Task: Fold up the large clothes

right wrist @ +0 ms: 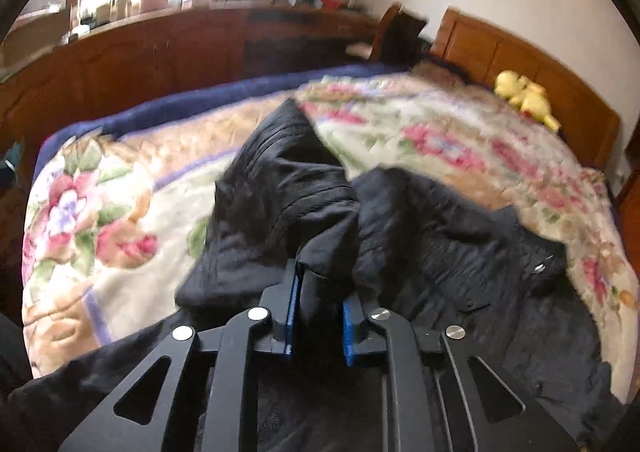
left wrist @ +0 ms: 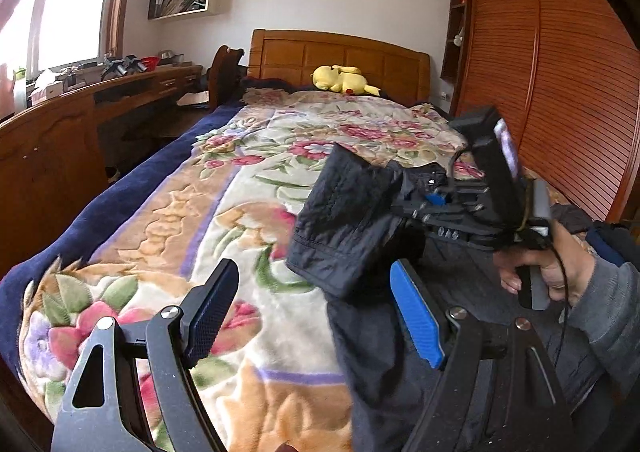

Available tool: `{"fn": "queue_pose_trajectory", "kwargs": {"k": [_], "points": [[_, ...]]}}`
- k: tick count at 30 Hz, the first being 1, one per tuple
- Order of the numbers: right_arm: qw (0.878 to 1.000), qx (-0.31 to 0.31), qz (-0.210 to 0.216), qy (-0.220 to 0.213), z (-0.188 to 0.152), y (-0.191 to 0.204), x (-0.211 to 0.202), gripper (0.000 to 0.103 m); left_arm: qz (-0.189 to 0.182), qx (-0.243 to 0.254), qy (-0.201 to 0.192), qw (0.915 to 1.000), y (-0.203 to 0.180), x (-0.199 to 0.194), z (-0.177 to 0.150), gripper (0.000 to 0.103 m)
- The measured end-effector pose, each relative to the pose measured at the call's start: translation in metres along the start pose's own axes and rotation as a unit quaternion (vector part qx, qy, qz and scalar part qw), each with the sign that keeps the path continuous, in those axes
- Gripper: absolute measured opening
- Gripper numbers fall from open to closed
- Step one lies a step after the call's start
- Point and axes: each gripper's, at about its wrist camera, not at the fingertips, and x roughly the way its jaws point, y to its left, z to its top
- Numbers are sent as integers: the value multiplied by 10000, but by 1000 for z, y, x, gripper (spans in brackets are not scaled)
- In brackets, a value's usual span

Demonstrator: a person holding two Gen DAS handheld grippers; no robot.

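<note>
Support surface: bed (left wrist: 132,187) with a floral blanket (left wrist: 248,179) over a dark blue cover; wooden headboard (left wrist: 340,55) at the far end.
Task item: black quilted jacket (right wrist: 440,252), spread over the near right part of the bed, reaching the near edge and the right-hand edge.
Jacket, raised part: one fold, apparently a sleeve (left wrist: 344,219), is lifted clear of the blanket and hangs from the right gripper.
Right gripper (right wrist: 318,308): fingers drawn close together, pinching a bunch of the black fabric between the blue pads (right wrist: 294,304); no gap visible beside the cloth.
Right gripper, support: a hand (left wrist: 556,272) in a grey sleeve grasps its handle, seen from the left wrist view above the right half of the bed.
Left gripper (left wrist: 316,304): fingers spread wide, nothing between them; the blue-padded finger (left wrist: 416,316) is over the jacket, the black finger (left wrist: 212,312) over bare blanket near the foot edge.
Left gripper, contact: whether the blue-padded finger touches the cloth cannot be determined.
Plush toy (left wrist: 340,79): yellow, lying at the head of the bed against the headboard, well apart from the jacket.
Left of bed: long wooden desk (left wrist: 120,91) under a bright window, top cluttered.
Right of bed: wooden slatted wardrobe (left wrist: 560,91).
Image quality: right wrist view is motion-blurred; fine detail on the jacket is not readable.
</note>
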Motion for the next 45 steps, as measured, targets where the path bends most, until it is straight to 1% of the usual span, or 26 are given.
{"fn": "queue_pose_trajectory", "kwargs": {"k": [3, 6, 8, 11, 13, 16, 19, 21, 22, 24, 26, 27, 30, 34, 38, 42, 45], "points": [[9987, 313, -223, -336, 1, -21, -26, 15, -99, 21, -22, 9999, -13, 4, 3, 79], [9953, 669, -560, -423, -10, -50, -41, 15, -196, 30, -9, 9998, -23, 8, 4, 79], [9929, 875, -766, -264, -22, -69, -41, 15, -256, 37, 5, 9997, -31, 12, 4, 79], [9880, 1230, -923, 134, -48, -99, -32, 15, -336, 69, 44, 9994, -41, 18, 5, 79], [9848, 1423, -913, 388, -64, -113, -25, 20, -374, 120, 69, 9992, -49, 22, 5, 79], [9806, 1494, -1113, 611, -77, -123, -19, 27, -415, 177, 112, 9989, -55, 27, 5, 79], [9784, 1493, -1285, 631, -79, -122, -20, 33, -456, 189, 149, 9987, -61, 32, 6, 79], [9782, 1495, -1319, 579, -79, -124, -23, 43, -480, 187, 154, 9986, -64, 35, 8, 79], [9786, 1468, -1349, 509, -78, -122, -27, 45, -490, 186, 153, 9985, -65, 36, 8, 79], [9811, 1398, -1284, 373, -75, -115, -32, 51, -514, 195, 165, 9983, -68, 39, 9, 79], [9841, 1336, -1133, 287, -79, -100, -29, 53, -532, 214, 171, 9982, -70, 42, 10, 79], [9856, 1307, -1037, 268, -87, -94, -26, 55, -537, 220, 175, 9982, -72, 43, 10, 79], [9896, 1185, -750, 328, -90, -81, -17, 57, -542, 254, 200, 9980, -76, 46, 11, 79], [9931, 982, -484, 421, -91, -68, -3, 58, -523, 278, 218, 9980, -77, 47, 10, 79], [9949, 849, -228, 501, -90, -64, 8, 58, -488, 282, 223, 9982, -77, 48, 10, 79], [9958, 711, -115, 570, -85, -59, 16, 58, -459, 269, 221, 9983, -73, 48, 9, 79], [9951, 621, -38, 763, -83, -59, 29, 58, -446, 261, 226, 9984, -71, 48, 9, 79]]}}
